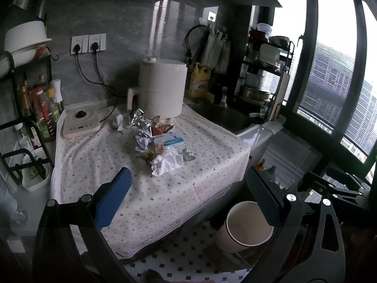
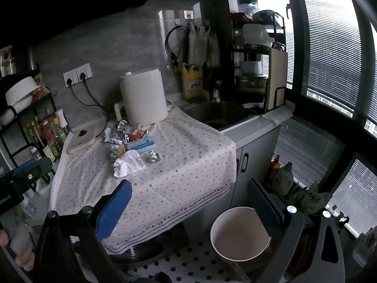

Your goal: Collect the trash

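Observation:
A heap of trash lies mid-table on the dotted tablecloth (image 1: pixel 146 188): crumpled white paper (image 1: pixel 166 161) (image 2: pixel 128 162), crinkled foil (image 1: pixel 139 118) (image 2: pixel 121 126), a blue-and-white box (image 1: pixel 170 139) (image 2: pixel 141 145) and a small foil ball (image 1: pixel 188 154) (image 2: pixel 153 156). An empty white bin (image 1: pixel 245 226) (image 2: pixel 238 233) stands on the tiled floor below the table's right corner. My left gripper (image 1: pixel 188 195) hovers open short of the pile. My right gripper (image 2: pixel 188 210) is also open, back from the table and above the bin, holding nothing.
A white appliance (image 1: pixel 162 89) stands behind the trash, a flat cooker (image 1: pixel 81 120) to its left. The sink (image 1: pixel 221 118), a yellow bottle (image 1: pixel 199 80) and a dish rack (image 1: pixel 264 75) are on the right, a bottle rack (image 1: pixel 37 108) on the left.

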The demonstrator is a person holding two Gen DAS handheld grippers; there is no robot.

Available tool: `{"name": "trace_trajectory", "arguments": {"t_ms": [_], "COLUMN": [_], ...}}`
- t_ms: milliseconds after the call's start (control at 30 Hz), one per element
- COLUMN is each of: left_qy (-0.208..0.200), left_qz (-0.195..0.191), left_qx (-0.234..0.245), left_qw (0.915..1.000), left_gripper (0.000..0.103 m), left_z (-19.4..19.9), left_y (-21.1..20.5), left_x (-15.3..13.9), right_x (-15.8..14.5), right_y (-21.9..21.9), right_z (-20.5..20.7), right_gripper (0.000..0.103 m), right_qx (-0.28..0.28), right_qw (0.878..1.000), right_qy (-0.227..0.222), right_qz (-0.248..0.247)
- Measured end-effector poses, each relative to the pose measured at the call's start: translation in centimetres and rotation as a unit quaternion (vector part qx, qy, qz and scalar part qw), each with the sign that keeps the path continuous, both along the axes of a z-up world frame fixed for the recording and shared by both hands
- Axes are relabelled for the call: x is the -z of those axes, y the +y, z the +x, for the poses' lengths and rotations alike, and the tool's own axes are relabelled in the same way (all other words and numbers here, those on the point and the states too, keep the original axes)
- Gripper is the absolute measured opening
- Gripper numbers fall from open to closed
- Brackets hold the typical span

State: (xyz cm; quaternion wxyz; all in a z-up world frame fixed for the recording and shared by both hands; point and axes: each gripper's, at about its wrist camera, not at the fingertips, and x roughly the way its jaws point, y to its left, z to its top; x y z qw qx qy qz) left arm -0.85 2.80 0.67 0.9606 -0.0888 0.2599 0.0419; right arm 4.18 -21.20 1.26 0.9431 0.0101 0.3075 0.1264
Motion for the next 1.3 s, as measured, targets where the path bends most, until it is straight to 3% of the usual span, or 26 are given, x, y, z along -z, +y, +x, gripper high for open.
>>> {"name": "trace_trajectory", "arguments": {"t_ms": [933, 1300], "left_qy": [0.025, 0.039], "left_qz": [-0.002, -0.021], "left_qx": [-0.011, -0.049], "left_qw": [0.9996, 0.9978], "left_gripper": [0.097, 0.097], "left_z": [2.4, 5.6], "left_y": [-0.1, 4.1], "left_x": [0.4, 2.9], "right_x": [1.1, 3.5], "right_y": [0.3, 3.3], "right_z": [3.4, 8.5], "right_gripper": [0.095, 0.094], "right_qx": [-0.022, -0.06], "right_qw": [0.999, 0.996], "right_qy": [0.026, 0.051], "right_qz": [0.016, 0.032]}}
